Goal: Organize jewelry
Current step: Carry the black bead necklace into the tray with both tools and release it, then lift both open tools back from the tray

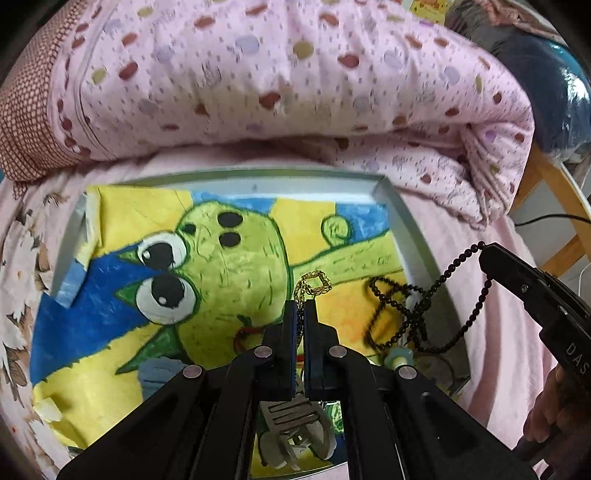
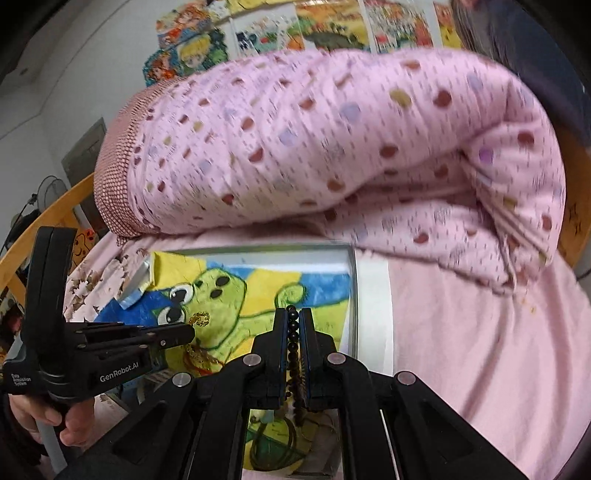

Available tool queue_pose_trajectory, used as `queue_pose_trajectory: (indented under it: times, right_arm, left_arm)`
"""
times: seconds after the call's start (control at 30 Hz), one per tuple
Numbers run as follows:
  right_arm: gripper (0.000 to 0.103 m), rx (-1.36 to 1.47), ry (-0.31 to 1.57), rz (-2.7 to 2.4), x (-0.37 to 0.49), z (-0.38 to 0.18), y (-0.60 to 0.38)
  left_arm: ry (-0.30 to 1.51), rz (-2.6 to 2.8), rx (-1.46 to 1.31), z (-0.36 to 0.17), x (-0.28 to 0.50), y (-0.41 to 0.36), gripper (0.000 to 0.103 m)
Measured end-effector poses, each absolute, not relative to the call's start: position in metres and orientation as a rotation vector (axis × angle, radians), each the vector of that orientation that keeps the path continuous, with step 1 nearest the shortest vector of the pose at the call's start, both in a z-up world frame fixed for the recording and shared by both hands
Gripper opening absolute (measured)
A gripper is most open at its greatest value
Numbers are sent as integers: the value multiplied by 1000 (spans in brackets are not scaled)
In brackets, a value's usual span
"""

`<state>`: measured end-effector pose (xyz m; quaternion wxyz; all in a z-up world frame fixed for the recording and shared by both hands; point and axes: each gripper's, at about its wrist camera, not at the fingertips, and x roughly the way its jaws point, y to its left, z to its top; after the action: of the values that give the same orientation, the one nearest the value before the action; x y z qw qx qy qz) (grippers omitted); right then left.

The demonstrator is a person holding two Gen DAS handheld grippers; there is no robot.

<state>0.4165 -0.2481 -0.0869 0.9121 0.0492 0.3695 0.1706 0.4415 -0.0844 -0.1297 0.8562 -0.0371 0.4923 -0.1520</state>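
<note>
Now both jaws are clenched over the tray (image 1: pixel 413 236) on the bed: left gripper (image 1: pixel 300 306) pinching the gold chain (image 1: pixel 314 284), right gripper (image 2: pixel 294 317) gripping the black bead necklace (image 1: pixel 413 310).

Bedroom with a pink-covered bed

A rolled pink spotted quilt (image 2: pixel 332 147) lies on the bed (image 2: pixel 480 350); cartoon posters (image 2: pixel 303 29) line the pale wall (image 2: pixel 92 74); wooden bed frame (image 2: pixel 48 214) beside.
</note>
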Motion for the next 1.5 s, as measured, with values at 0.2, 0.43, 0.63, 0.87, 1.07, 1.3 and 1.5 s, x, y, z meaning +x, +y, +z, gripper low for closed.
queue_pose_trajectory:
  times: [0.2, 0.43, 0.63, 0.87, 1.07, 1.3, 1.5]
  right_arm:
    - [7, 90, 825, 351, 416, -103, -247]
    - [12, 86, 879, 339, 411, -113, -249]
    - [41, 105, 873, 329, 398, -109, -253]
    - [64, 134, 798, 300, 365, -81, -259]
    - [83, 143, 681, 311, 323, -42, -255]
    - [100, 126, 589, 340, 270, -11, -245]
    - [103, 129, 559, 351, 225, -1, -237]
  left_arm:
    - [1091, -299, -93, -142, 444, -82, 1]
    - [1104, -284, -140, -135, 439, -75, 32]
    - [1039, -240, -174, -112, 421, -65, 56]
    - [919, -171, -182, -71, 381, -47, 75]
    - [796, -128, -139, -33, 329, -34, 101]
    - [682, -89, -135, -1, 266, -15, 101]
    - [622, -48, -121, 13, 212, 3, 101]
